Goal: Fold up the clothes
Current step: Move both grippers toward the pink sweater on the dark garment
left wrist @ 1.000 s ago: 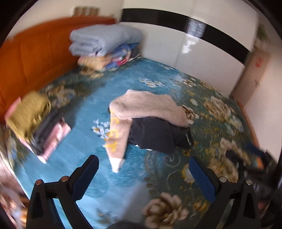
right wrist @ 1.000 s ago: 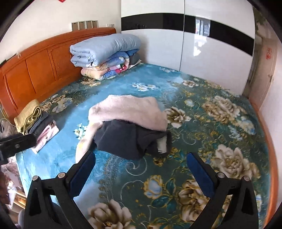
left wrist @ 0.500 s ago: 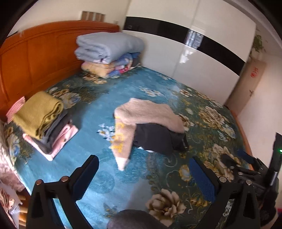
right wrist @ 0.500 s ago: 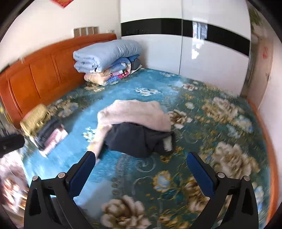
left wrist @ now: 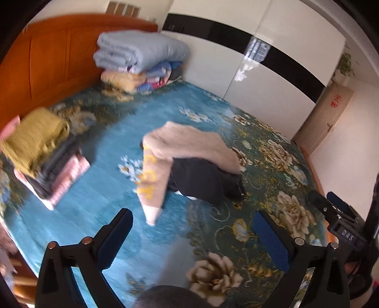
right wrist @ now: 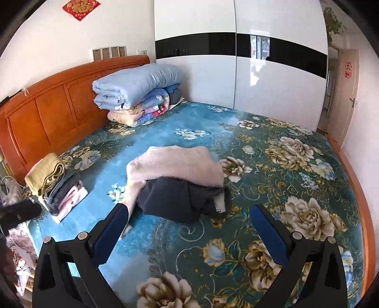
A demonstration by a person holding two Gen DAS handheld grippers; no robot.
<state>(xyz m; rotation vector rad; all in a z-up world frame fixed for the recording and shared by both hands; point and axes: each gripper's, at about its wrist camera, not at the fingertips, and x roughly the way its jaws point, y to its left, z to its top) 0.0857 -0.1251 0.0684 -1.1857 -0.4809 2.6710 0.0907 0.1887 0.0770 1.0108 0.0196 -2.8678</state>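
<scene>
The left view alone shows yellow lettering on the sleeve of the pink sweater (left wrist: 189, 144), and the right gripper (left wrist: 336, 213) low at the bed's right edge; that view is blurred. The right view alone shows a red paper sign (right wrist: 81, 6) on the wall, picture frames (right wrist: 109, 52) above the headboard (right wrist: 47, 113) and the left gripper (right wrist: 19, 213) as a dark shape at the bed's left edge.

Both grippers hover above the near edge of the bed (right wrist: 272, 165), fingers spread wide and empty: left gripper (left wrist: 191, 227), right gripper (right wrist: 189, 225). The sweater (right wrist: 175, 163) lies mid-bed, draped over a dark garment (right wrist: 180, 201), its sleeve trailing toward the near edge. The right gripper's left finger (right wrist: 111, 232) covers the sleeve's cuff in its own view.

A folded stack (right wrist: 56, 187), yellow on top, sits by the left edge near the headboard. Rolled quilts (right wrist: 137, 92) are piled at the far corner against the headboard, beside the wardrobe (right wrist: 260, 78). A door (right wrist: 343, 94) stands at the right.

A white patch on the dark garment may be a label. The stack's lower layers are hard to tell apart in the left view
</scene>
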